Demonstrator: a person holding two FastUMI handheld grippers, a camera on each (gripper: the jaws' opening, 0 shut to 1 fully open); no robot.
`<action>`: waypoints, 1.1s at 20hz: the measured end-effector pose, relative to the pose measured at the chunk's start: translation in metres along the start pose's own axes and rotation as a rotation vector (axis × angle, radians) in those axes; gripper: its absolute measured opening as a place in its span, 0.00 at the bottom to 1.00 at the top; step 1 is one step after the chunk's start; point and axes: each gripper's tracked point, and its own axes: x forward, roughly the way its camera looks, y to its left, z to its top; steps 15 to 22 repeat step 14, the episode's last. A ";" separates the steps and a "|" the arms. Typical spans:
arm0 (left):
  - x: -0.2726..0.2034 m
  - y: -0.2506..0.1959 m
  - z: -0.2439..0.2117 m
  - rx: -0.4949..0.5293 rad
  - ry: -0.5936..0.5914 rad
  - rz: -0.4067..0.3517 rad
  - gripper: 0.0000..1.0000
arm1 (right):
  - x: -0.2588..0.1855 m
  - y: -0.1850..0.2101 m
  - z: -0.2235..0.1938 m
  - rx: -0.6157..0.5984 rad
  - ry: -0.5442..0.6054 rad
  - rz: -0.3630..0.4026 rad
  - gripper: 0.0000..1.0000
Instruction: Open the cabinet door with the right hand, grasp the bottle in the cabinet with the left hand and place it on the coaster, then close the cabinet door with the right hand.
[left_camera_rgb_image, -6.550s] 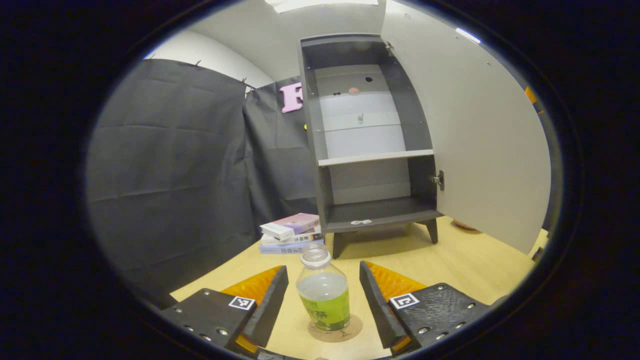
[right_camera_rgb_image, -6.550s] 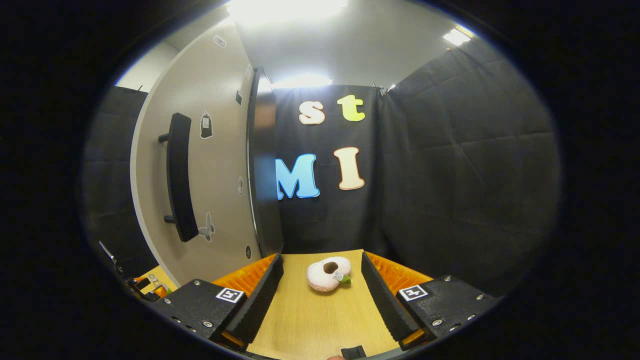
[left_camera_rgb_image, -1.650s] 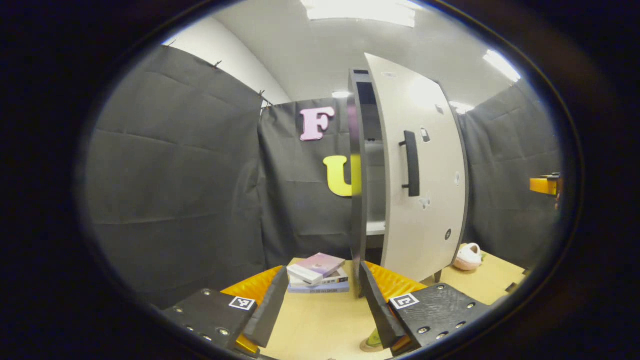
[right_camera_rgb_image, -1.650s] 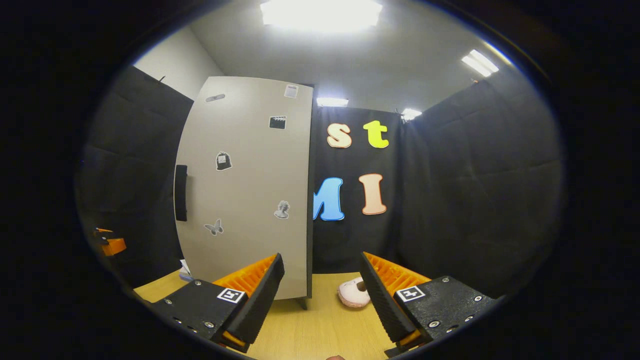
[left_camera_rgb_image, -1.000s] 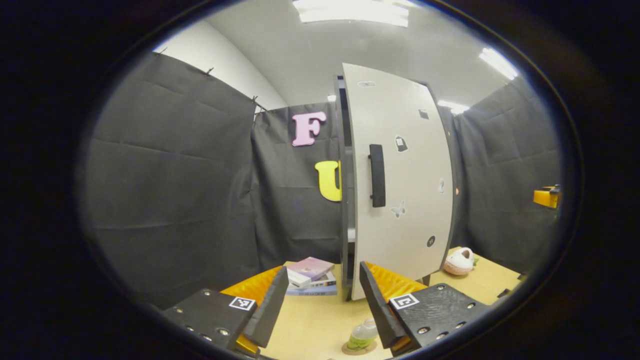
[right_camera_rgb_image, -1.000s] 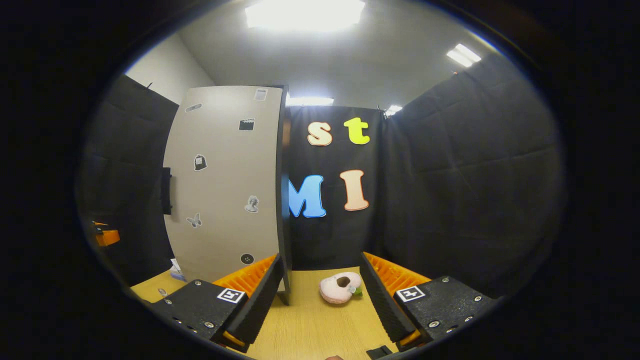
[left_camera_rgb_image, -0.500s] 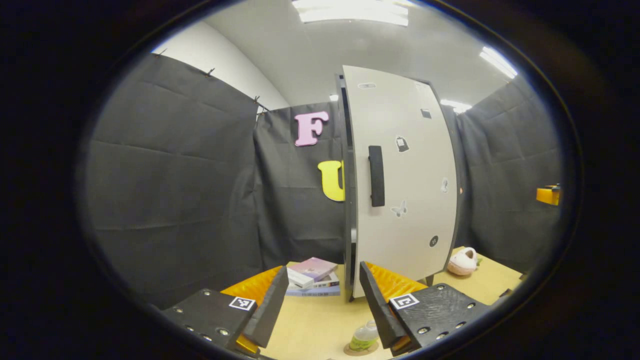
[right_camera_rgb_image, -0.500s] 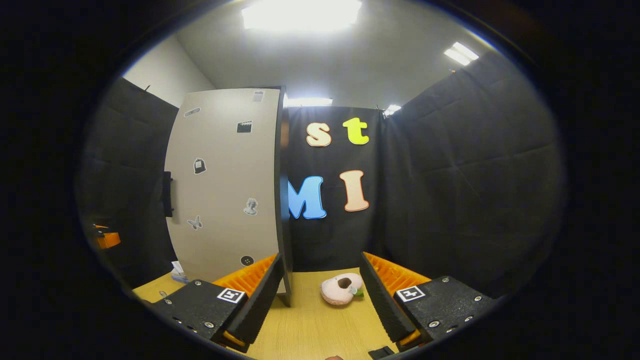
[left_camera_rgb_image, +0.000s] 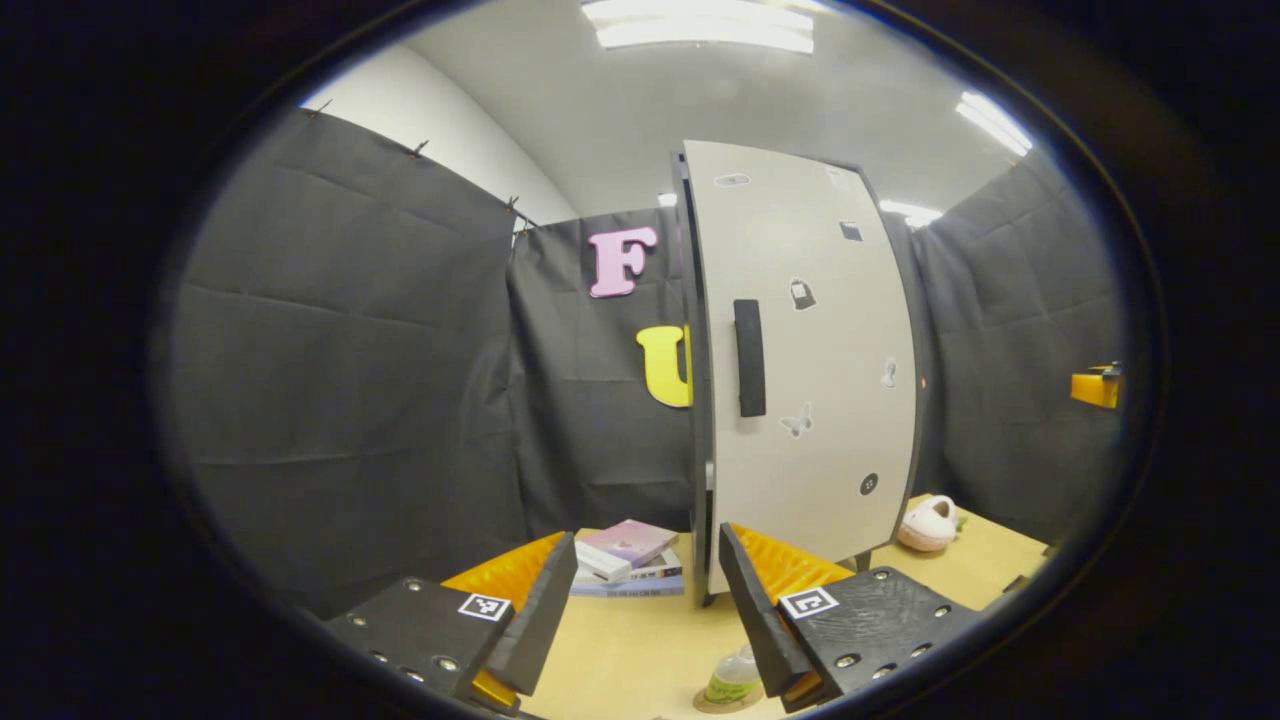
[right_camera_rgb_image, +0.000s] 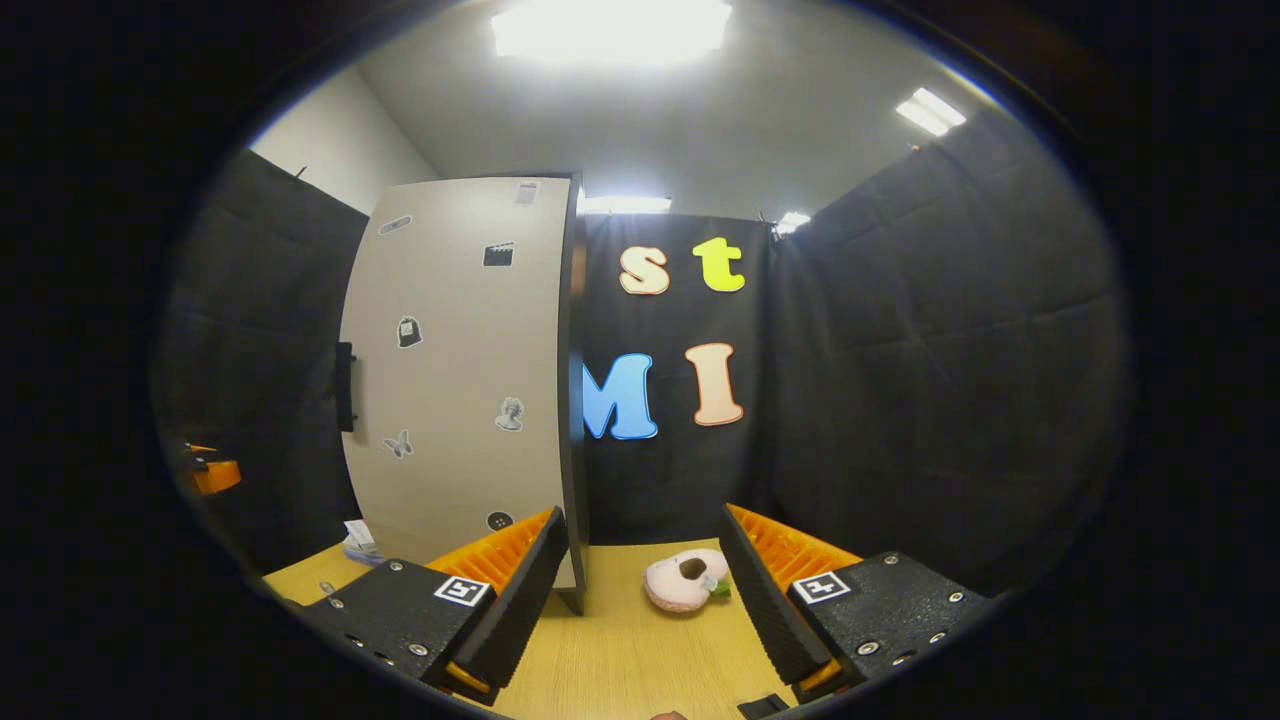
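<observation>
Books (left_camera_rgb_image: 628, 555) lie stacked on the table at far left, beyond your left gripper (left_camera_rgb_image: 648, 600), whose fingers stand apart and hold nothing. Just right of them the cabinet door (left_camera_rgb_image: 805, 370) appears swung to or nearly so, its black handle (left_camera_rgb_image: 749, 357) free, which suggests the closing is done or all but done. Low beside your left gripper's right finger, the bottle (left_camera_rgb_image: 733, 678) stands upright on the coaster (left_camera_rgb_image: 708, 703): clear plastic, green label, its lower part hidden. Farther right a pink plush toy (right_camera_rgb_image: 685, 584) rests on the table between the spread, empty fingers of your right gripper (right_camera_rgb_image: 645, 590), drawn back from the door.
</observation>
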 end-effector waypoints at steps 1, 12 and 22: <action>0.000 0.000 -0.001 -0.001 0.000 0.000 0.82 | 0.001 0.001 -0.001 -0.002 0.001 0.001 0.94; -0.003 0.008 0.002 0.011 -0.004 -0.001 0.82 | -0.002 0.008 0.001 -0.011 -0.008 0.007 0.94; -0.001 0.007 0.000 0.011 -0.002 -0.003 0.86 | -0.002 0.008 0.000 -0.010 -0.008 0.006 0.94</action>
